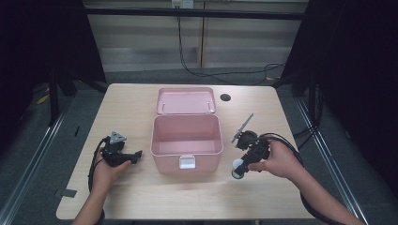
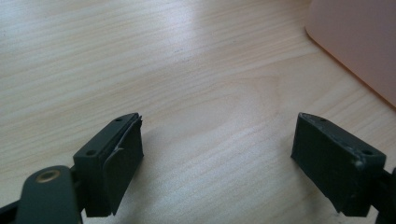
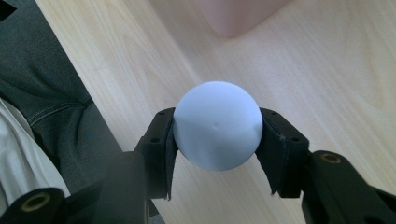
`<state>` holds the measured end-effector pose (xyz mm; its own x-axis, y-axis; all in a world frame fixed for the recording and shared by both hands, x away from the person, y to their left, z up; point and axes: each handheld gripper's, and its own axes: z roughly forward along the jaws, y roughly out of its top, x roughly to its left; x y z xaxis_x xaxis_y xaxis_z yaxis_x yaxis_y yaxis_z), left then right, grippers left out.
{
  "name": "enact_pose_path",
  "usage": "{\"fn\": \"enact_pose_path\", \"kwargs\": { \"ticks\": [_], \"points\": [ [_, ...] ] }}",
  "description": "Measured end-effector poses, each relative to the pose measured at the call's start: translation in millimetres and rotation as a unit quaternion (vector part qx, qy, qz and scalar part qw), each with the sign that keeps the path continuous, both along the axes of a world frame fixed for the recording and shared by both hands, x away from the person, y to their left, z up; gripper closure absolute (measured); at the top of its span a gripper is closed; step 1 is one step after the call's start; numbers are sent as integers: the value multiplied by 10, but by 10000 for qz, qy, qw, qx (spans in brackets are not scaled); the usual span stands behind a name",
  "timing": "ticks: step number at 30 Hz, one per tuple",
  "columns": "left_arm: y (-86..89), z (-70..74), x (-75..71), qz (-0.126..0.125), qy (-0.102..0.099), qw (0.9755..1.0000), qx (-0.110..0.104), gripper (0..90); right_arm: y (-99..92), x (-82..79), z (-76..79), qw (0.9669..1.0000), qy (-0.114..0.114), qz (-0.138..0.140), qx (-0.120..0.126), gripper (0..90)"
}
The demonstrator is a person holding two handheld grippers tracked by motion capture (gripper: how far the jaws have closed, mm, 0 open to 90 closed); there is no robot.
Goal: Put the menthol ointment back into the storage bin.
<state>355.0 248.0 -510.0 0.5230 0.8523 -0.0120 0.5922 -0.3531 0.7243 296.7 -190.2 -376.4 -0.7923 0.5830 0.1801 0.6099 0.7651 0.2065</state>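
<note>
- Pale wooden table (image 1: 141,197) carries an open pink plastic box (image 1: 186,140) at centre.
- Right gripper (image 3: 217,133), at four o'clock, clamps a pale blue ball (image 3: 217,125).
- Left gripper (image 2: 217,154), at eight o'clock, gapes wide, empty.

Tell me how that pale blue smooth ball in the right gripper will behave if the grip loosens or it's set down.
The pale blue smooth ball is round, so it would probably roll on the flat wooden table. The right gripper touches only its two sides, so it may slip out. Its matte, unmarked surface suggests it is light, though that is uncertain.
</note>
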Motion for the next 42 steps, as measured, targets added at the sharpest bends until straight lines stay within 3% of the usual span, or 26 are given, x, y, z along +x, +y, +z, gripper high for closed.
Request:
{"fn": "enact_pose_path", "kwargs": {
  "ticks": [20, 35, 42],
  "points": [
    [-1, -1, 0, -1, -1, 10000, -4, 158, 12, 206, 293, 9998, -93, -137, -72, 506],
    [-3, -1, 2, -20, 11, 10000, -15, 153, 88, 360, 542, 9995, -227, -221, 67, 506],
    [-2, 1, 1, -25, 22, 10000, -6, 152, 112, 417, 625, 9993, -224, -294, -19, 506]
  ]
}}
